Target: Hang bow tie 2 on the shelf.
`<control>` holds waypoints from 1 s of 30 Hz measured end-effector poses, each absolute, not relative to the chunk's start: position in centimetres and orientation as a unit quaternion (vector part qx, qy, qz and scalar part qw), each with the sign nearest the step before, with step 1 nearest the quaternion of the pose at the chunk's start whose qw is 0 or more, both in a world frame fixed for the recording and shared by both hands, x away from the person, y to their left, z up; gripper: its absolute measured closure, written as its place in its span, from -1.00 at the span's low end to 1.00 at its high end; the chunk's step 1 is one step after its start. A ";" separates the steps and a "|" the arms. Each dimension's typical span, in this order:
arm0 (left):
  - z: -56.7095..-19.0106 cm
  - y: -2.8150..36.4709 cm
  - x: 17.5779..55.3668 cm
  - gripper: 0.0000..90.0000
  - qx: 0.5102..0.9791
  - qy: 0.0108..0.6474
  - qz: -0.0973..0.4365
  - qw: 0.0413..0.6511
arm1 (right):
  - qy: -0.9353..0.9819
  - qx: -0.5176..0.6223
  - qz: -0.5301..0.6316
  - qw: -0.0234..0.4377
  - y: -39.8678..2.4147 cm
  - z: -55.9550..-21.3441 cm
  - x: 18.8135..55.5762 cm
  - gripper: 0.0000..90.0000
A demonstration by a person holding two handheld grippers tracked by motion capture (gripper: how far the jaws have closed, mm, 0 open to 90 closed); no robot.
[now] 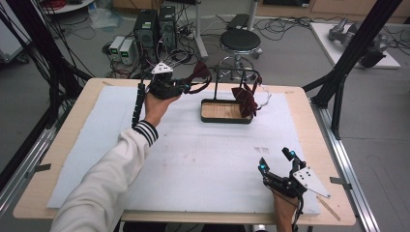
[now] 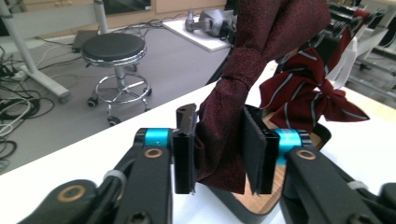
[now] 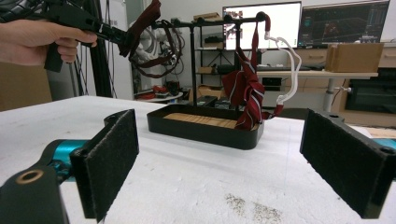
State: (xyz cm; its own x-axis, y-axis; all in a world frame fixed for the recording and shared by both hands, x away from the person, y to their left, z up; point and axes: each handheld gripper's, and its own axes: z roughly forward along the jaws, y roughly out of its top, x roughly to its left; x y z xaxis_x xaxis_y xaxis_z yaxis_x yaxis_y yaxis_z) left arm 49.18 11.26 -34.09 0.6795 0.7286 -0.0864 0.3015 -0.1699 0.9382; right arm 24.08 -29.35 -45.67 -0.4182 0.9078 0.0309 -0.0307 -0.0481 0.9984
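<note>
2 bow ties in play. The left gripper (image 1: 186,87) is clamped on the dark red bow tie (image 2: 224,135), pads squeezing the fabric mid-body, and holds it in the air just left of the stand (image 1: 227,112). My read: it's lifted to rail height so the strap loop can go over the top bar (image 3: 224,20). The striped bow tie (image 1: 245,99) already hangs from that bar over the wooden tray base, so the stand looks like the hanging spot. The right gripper (image 1: 276,162) rests low at the near right of the white mat (image 1: 193,159), jaws wide apart, nothing between them, probably just parked. Hard to make out: how the strap of the held tie runs. In the left gripper view the tie blocks most of the stand, and its top is cut off.
</note>
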 end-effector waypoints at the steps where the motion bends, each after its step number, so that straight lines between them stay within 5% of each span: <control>1: -34.4 11.3 49.2 0.25 0.737 0.357 0.200 0.537 | 0.575 0.382 0.614 0.383 -29.3 -45.7 24.1 -0.76; 6: -35.2 11.6 49.2 -0.44 0.745 0.358 0.203 0.525 | 0.576 0.380 0.614 0.384 -29.3 -45.7 24.1 -0.76; 9: -35.6 12.2 48.9 -0.62 0.741 0.351 0.198 0.537 | 0.576 0.379 0.614 0.384 -29.3 -45.7 24.1 -0.76; 15: -35.6 13.7 47.0 -0.62 0.736 0.322 0.197 0.562 | 0.579 0.376 0.615 0.381 -29.3 -45.7 24.1 -0.76; 30: -38.7 22.1 35.3 -0.62 0.685 0.263 0.267 0.625 | 0.581 0.368 0.614 0.387 -29.3 -45.7 24.0 -0.76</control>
State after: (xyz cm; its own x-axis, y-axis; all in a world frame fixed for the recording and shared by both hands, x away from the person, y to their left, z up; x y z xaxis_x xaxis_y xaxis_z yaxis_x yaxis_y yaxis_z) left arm 35.31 22.06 -38.67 0.7190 0.6940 0.0374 0.0267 -0.0813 0.9963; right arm 24.05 -29.26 -45.68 -0.4306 0.9025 0.0023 -0.0470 -0.0250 0.9986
